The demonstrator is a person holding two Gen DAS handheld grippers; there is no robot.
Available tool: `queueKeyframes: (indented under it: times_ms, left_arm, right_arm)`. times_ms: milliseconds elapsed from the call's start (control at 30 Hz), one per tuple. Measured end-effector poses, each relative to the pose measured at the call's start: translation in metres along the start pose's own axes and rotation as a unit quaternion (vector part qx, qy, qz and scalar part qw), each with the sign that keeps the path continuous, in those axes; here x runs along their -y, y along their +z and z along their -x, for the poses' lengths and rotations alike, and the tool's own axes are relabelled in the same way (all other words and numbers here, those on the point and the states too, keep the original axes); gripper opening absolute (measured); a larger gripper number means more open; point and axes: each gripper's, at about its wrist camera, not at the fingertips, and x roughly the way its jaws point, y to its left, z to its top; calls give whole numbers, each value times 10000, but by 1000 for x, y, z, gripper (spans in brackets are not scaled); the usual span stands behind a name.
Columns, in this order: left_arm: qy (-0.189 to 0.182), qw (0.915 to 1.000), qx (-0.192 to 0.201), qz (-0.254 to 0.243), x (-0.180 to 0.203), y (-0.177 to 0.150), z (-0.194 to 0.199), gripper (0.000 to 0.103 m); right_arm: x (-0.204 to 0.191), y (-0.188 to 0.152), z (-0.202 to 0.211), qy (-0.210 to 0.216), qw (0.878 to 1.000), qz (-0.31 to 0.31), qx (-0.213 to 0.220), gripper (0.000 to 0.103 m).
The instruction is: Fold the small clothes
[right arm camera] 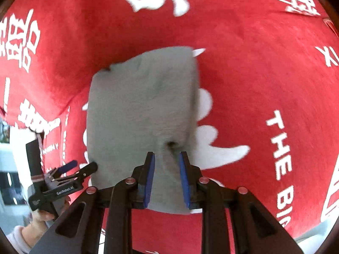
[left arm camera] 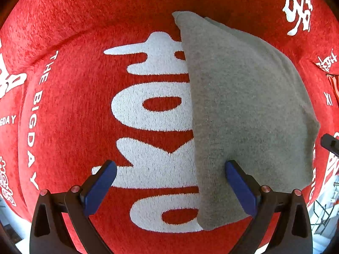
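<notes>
Red printed cloth (left arm camera: 74, 84) covers tabletop. Grey garment (left arm camera: 243, 105), part-folded. Left hand-held gripper (left arm camera: 170, 187) wide open, empty; right hand-held gripper (right arm camera: 166, 180) narrowly parted astride the hem at 6 o'clock, grip unclear. Next: likely pinch, fold toward 12 o'clock.

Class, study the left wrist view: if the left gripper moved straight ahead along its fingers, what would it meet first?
Most likely the red blanket with white lettering, since the left gripper stands open over it. Its right finger already overlaps the edge of the grey garment, so that could touch first; depth is unclear.
</notes>
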Motion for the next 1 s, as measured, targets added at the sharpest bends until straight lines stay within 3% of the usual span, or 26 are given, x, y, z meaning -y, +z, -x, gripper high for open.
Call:
queueKeyframes:
  times_ms: [133,267,633,800,867,1000]
  left_arm:
    - [-17,10000,-49,-28,-4,-1,-3,102]
    - [6,9999,-71,-99,-1,3,-5,102]
    - [52,9995,-205,-242,6,18,-5,102]
    - [58,9990,-302,-338,10,27,-4,102]
    - [89,9985,-340,-411,12,31,-4,102]
    - [114,9984,-372,-415,15,40,0,102]
  right_arm:
    - [4,-1,-33,-430,9983,-170,-344,25]
    - [35,-10,-36,-31,9950,-933,-348,25]
    - [51,-18,-6,-332,9921,-1205,-144,28]
    - [68,-14,8,-128,9893,-1449,-74,34]
    - [71,-12,11,-140,9891,-1462,-67,43]
    - [76,-9,14,11,9883,-1522,-34,45]
